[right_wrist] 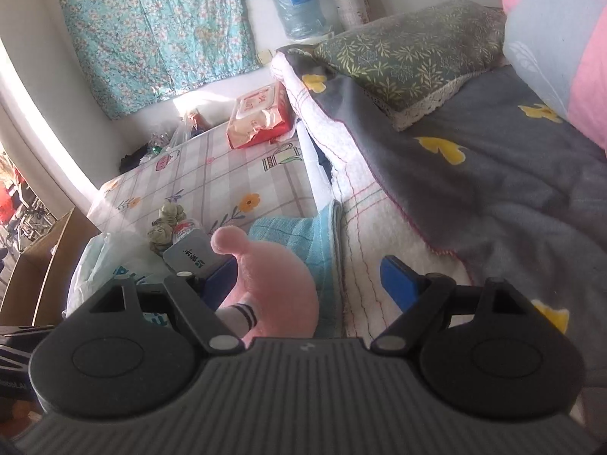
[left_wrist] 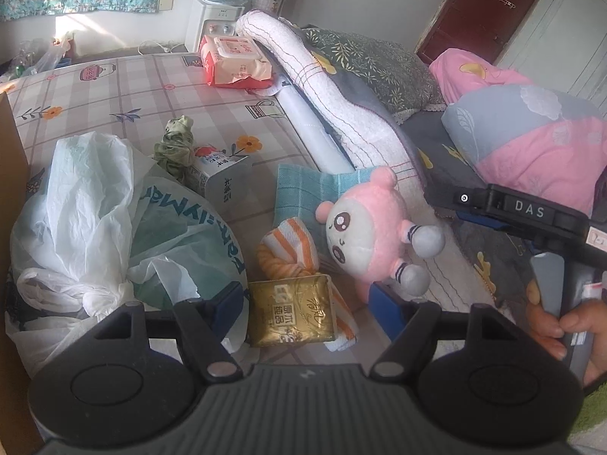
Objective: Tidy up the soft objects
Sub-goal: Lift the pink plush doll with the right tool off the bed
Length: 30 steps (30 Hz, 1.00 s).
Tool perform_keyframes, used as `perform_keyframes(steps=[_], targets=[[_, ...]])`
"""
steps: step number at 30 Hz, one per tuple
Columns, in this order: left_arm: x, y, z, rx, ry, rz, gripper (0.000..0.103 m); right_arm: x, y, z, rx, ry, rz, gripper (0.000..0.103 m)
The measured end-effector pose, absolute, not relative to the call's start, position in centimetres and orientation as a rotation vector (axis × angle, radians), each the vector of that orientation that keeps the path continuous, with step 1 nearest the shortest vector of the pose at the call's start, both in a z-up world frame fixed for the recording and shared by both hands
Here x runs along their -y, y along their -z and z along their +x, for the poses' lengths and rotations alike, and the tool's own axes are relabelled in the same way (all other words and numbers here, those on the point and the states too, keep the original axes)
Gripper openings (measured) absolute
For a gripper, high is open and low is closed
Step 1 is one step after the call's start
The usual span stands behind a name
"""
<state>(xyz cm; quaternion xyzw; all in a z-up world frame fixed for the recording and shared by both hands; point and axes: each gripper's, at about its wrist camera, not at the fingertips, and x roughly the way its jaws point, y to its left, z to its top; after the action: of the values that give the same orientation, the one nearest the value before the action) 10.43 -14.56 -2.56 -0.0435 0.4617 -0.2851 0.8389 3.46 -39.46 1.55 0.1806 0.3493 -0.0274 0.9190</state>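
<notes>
The left gripper (left_wrist: 315,303) tilts down over a gold packet (left_wrist: 292,313), jaws apart and empty. The right gripper (right_wrist: 309,284) angles down beside the pink plush toy (right_wrist: 277,284), jaws spread and gripping nothing.

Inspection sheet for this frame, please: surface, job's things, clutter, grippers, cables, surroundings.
Surface: checked floral sheet, beside a bed with a grey blanket.
Job's things: pink plush toy, teal cloth, orange striped cloth and green scrunchie lie loose.
Clutter: plastic bags, gold packet, milk carton, wipes pack.
Grippers: left gripper open over the gold packet; right gripper open, the plush between its jaws, not pinched.
Cables: nothing seen.
Surroundings: water dispenser, pillows, cardboard box.
</notes>
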Motion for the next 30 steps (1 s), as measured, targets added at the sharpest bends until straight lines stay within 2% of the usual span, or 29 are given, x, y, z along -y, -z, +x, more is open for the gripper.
perform_keyframes(steps=[4, 10, 12, 13, 19, 30], targets=[[15.7, 3.2, 10.6, -0.984, 0.601, -0.072, 0.074, 37.7, -2.4, 6.6, -0.740, -0.034, 0.315, 0.085], [16.1, 3.7, 10.6, -1.000, 0.601, -0.060, 0.074, 35.2, -0.2, 12.3, -0.863, -0.130, 0.269, 0.086], [16.1, 3.8, 10.7, -1.003, 0.597, -0.060, 0.074, 35.2, 1.1, 13.1, -0.902, -0.141, 0.296, 0.080], [16.1, 3.8, 10.8, -1.004, 0.597, -0.061, 0.074, 35.4, 1.4, 13.2, -0.916, -0.140, 0.312, 0.065], [16.1, 3.8, 10.8, -1.000, 0.628, -0.064, 0.074, 38.5, 1.1, 7.9, -0.842, -0.051, 0.441, 0.058], [20.3, 4.8, 7.8, -0.980, 0.801, 0.031, 0.074, 41.2, 3.6, -3.2, -0.831, 0.022, 0.655, 0.061]])
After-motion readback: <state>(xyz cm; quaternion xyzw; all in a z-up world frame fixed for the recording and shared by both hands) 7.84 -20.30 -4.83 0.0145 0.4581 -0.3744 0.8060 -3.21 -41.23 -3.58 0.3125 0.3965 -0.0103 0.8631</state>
